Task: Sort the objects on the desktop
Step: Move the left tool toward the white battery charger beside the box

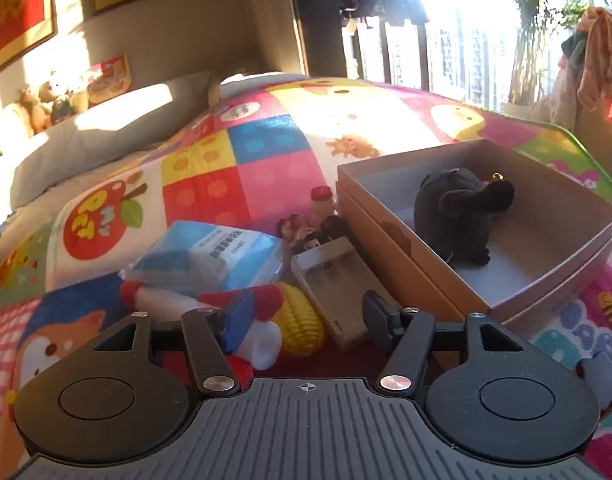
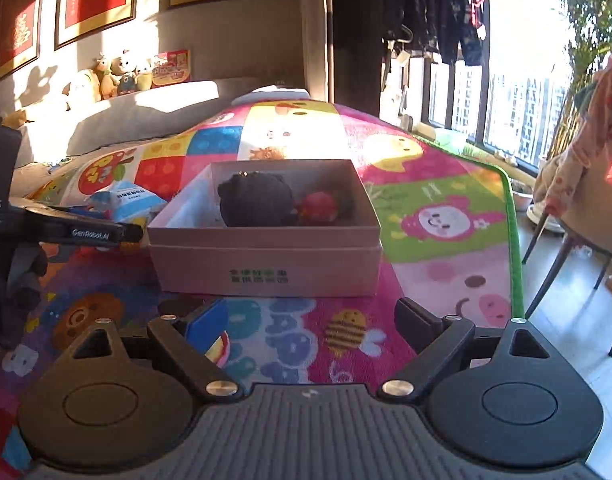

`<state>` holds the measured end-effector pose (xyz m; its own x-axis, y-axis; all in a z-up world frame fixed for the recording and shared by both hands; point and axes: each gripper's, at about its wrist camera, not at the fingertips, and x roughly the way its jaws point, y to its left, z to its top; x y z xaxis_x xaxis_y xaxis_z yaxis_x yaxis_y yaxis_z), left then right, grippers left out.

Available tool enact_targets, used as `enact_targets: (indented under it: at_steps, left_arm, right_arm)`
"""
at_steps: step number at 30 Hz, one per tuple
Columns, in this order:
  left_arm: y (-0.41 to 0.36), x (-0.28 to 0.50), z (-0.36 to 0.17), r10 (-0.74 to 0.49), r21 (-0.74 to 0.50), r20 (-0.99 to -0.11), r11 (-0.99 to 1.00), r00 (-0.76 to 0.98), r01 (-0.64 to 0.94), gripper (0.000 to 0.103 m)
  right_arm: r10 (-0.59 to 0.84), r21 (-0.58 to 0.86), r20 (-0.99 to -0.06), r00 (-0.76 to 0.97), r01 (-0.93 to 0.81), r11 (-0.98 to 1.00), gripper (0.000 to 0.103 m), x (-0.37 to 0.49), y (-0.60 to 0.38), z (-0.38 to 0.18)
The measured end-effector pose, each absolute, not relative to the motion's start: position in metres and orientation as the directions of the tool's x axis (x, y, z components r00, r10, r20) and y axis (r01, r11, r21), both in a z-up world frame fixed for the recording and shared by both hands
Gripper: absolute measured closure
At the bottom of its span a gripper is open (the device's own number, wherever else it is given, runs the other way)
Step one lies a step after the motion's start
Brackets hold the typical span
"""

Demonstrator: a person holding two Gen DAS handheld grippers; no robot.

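— where are the things to sort?

— a dark plush toy [image 1: 462, 216] sits inside the open tan cardboard box [image 1: 406, 240] on the colourful cartoon play mat [image 1: 265, 152]. by the box's left wall lie a yellow toy corn cob [image 1: 301, 320], a white plastic tray [image 1: 334, 284] and a blue-white packet [image 1: 221, 256].

— and the jaws?

— left gripper [image 1: 306, 316] half spread over the corn, pinching nothing. right gripper [image 2: 310, 328] spread wide over bare mat, before the box's near wall.

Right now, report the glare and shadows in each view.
Left wrist view: window glare whitens the colourful cartoon play mat beyond the open cardboard box; the dark plush toy sits shaded. Right wrist view: blown-out window, the box's front wall in shadow.
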<state>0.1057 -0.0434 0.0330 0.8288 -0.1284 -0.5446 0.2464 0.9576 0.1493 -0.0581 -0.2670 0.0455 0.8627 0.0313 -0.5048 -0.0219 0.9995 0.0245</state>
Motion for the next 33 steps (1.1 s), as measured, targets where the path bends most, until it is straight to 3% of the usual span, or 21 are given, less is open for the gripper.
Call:
enact_targets:
  at_steps: [9,10,15,18,24,29,33]
  left_arm:
    - [-0.011,0.123,0.025,0.024,0.243,-0.562,0.96,0.827,0.137,0.033]
    - [-0.007,0.121,0.028,0.028,0.229,-0.562,0.966,0.827,0.123,0.037]
    - [-0.02,0.092,0.047,-0.19,0.098,-0.523,0.955,0.831,0.28,0.037]
    - [-0.04,0.091,0.041,-0.28,0.05,-0.559,0.928,0.781,0.369,0.039]
    - [-0.05,0.111,0.016,-0.27,0.012,-0.607,0.937,0.748,0.348,0.038]
    - [-0.045,0.123,0.009,-0.28,-0.008,-0.618,0.937,0.735,0.35,0.022]
    - [-0.036,0.132,0.004,-0.292,-0.056,-0.625,0.942,0.724,0.332,0.031]
  right_arm:
    - [0.057,0.159,-0.552,0.832,0.037,0.987,0.006,-0.053,-0.285,0.018]
    - [0.061,0.166,-0.551,0.832,0.038,0.985,0.004,-0.052,-0.285,0.018]
    - [0.062,0.181,-0.561,0.826,0.05,0.982,0.004,-0.05,-0.288,0.016]
    - [0.059,0.178,-0.567,0.821,0.052,0.983,0.004,-0.049,-0.287,0.015]
    - [0.052,0.175,-0.564,0.824,0.058,0.983,0.003,-0.049,-0.286,0.016]
    - [0.069,0.196,-0.564,0.823,0.053,0.979,0.0,-0.048,-0.289,0.016]
    - [0.07,0.198,-0.585,0.808,0.058,0.979,0.0,-0.044,-0.288,0.014]
